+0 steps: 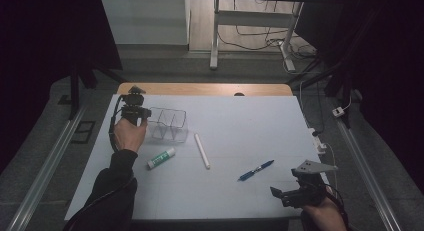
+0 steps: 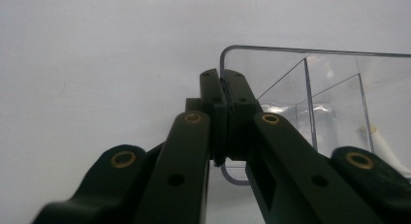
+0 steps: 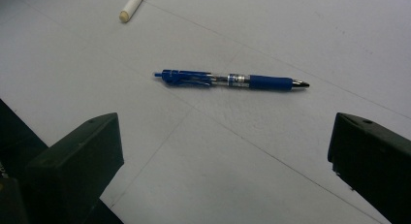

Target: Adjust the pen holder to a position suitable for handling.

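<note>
A clear plastic organizer (image 1: 168, 125) with inner dividers stands on the white table top (image 1: 235, 121) at the back left. My left gripper (image 1: 146, 114) is at its left end, shut on the thin end wall. In the left gripper view the black jaws meet on that wall, and the left gripper (image 2: 224, 83) pinches the organizer (image 2: 334, 73) at its rim. A blue pen (image 1: 256, 170) lies at the front right. My right gripper (image 1: 286, 187) rests just behind it near the front edge, open. In the right gripper view the pen (image 3: 230, 79) lies ahead of the spread, empty jaws of the right gripper (image 3: 225, 161).
A white stick (image 1: 202, 151) lies in the middle of the table, its end (image 3: 132, 6) seen beyond the pen. A green and white glue stick (image 1: 161, 158) lies in front of the organizer. Cables and a power strip (image 1: 320, 141) hang off the right edge.
</note>
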Demonstrator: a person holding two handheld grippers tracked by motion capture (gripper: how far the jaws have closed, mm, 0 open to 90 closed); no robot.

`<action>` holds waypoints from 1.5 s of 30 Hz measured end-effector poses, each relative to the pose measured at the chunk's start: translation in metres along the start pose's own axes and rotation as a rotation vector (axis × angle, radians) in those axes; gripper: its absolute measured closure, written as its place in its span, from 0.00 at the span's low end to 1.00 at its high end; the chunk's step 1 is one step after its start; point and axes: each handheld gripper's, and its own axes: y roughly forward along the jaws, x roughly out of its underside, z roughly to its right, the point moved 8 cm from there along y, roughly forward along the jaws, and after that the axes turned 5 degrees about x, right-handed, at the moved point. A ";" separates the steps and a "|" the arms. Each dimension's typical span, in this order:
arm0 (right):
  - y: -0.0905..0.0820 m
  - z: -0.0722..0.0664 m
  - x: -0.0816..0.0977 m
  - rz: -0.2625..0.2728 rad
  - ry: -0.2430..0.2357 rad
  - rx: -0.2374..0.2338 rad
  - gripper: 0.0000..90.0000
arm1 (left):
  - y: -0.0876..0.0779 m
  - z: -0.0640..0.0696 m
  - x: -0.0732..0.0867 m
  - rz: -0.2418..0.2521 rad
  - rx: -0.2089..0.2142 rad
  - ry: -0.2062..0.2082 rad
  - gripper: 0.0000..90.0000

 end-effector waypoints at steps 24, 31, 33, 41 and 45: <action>0.000 0.000 0.000 0.003 -0.001 -0.002 0.00 | -0.008 0.098 -0.020 0.036 0.129 0.167 0.98; 0.000 0.000 0.000 0.004 0.000 -0.004 0.00 | 0.006 0.133 -0.019 0.017 0.153 0.222 0.98; -0.001 0.000 0.000 0.004 0.000 -0.005 0.00 | 0.010 0.141 -0.018 0.012 0.157 0.232 0.98; 0.000 0.000 0.000 0.003 -0.002 -0.006 0.00 | 0.022 0.170 -0.014 -0.003 0.177 0.275 0.98; 0.000 0.000 0.000 0.004 -0.001 -0.007 0.00 | 0.026 0.179 -0.013 -0.009 0.181 0.289 0.98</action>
